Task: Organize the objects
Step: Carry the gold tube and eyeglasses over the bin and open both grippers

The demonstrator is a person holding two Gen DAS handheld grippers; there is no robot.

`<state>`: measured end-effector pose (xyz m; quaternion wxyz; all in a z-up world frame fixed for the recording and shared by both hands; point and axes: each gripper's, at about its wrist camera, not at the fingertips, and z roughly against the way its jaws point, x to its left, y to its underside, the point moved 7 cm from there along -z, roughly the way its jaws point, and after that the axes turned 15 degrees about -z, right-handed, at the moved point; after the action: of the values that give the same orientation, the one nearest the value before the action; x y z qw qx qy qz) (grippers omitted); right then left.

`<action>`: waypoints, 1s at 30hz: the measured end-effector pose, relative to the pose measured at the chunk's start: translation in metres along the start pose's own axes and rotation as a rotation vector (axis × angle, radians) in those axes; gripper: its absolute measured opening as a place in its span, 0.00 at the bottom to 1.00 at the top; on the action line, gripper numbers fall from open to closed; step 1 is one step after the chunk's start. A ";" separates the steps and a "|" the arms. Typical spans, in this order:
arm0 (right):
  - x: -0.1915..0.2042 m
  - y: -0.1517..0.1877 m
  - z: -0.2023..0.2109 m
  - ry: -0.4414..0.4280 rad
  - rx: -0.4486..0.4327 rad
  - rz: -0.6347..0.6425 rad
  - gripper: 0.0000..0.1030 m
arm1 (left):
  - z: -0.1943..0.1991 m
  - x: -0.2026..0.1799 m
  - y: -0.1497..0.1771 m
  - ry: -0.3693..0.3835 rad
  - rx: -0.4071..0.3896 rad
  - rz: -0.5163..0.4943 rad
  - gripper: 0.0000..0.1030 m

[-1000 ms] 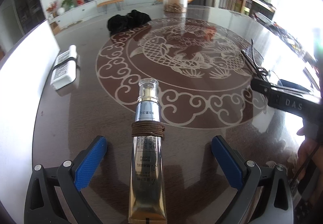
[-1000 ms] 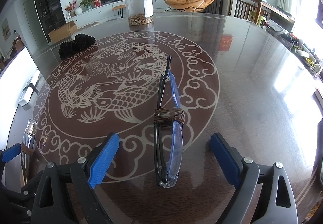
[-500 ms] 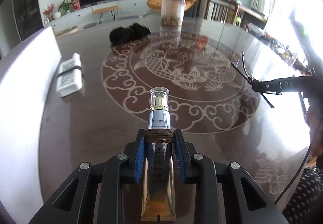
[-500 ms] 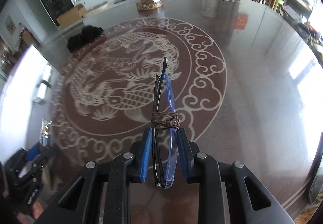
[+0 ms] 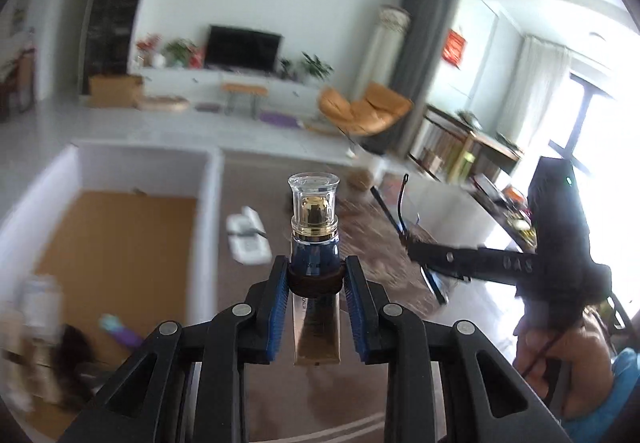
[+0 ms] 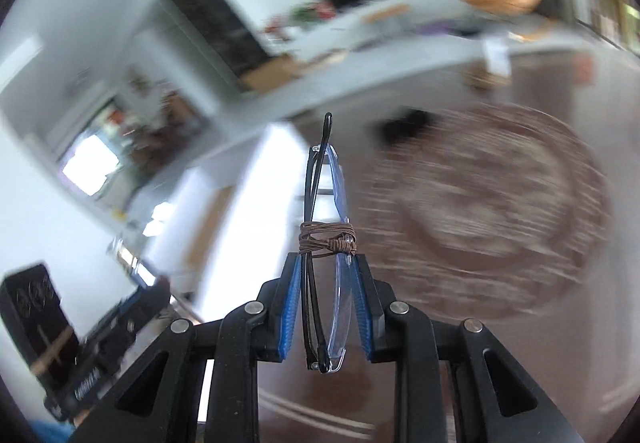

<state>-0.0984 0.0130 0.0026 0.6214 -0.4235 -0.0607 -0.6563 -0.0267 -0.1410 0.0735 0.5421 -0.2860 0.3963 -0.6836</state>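
Observation:
My left gripper [image 5: 316, 275] is shut on a cosmetic tube [image 5: 314, 243] with a clear cap, gold collar and a brown cord band, held up off the table. My right gripper [image 6: 326, 275] is shut on folded glasses [image 6: 326, 227] tied with brown cord, also lifted; it shows in the left wrist view [image 5: 424, 259] at the right. A white box [image 5: 120, 179] with a brown floor stands left of the table, open at the top.
A white packet with a black band [image 5: 246, 239] lies on the dark patterned table [image 6: 500, 211]. A black cloth [image 6: 404, 125] lies further back. Blurred items sit in the box's near corner [image 5: 72, 339]. The living room lies beyond.
Both grippers have risen from the table with the tube and the glasses and swung left toward the white box. The views are motion-blurred.

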 end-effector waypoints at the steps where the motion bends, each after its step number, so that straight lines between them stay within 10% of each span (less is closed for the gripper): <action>1: 0.032 0.008 -0.008 -0.048 0.020 0.042 0.25 | 0.013 0.019 -0.002 -0.051 -0.002 0.002 0.27; 11: 0.175 0.112 -0.115 -0.125 0.252 0.345 0.28 | 0.029 0.176 0.098 -0.401 0.359 0.162 0.31; 14: 0.174 0.132 -0.130 -0.078 0.277 0.394 0.61 | 0.020 0.188 0.120 -0.438 0.435 0.207 0.73; 23: 0.097 0.085 -0.061 -0.015 -0.028 0.397 0.94 | -0.002 0.151 0.087 -0.443 0.339 0.072 0.83; 30: -0.073 0.037 -0.029 0.375 -0.204 0.252 0.97 | -0.004 0.039 0.036 -0.238 0.191 -0.095 0.83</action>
<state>-0.0901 0.0433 -0.0788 0.6528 -0.3591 0.1756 -0.6435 -0.0210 -0.1818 0.0390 0.5769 -0.3304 0.2485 -0.7044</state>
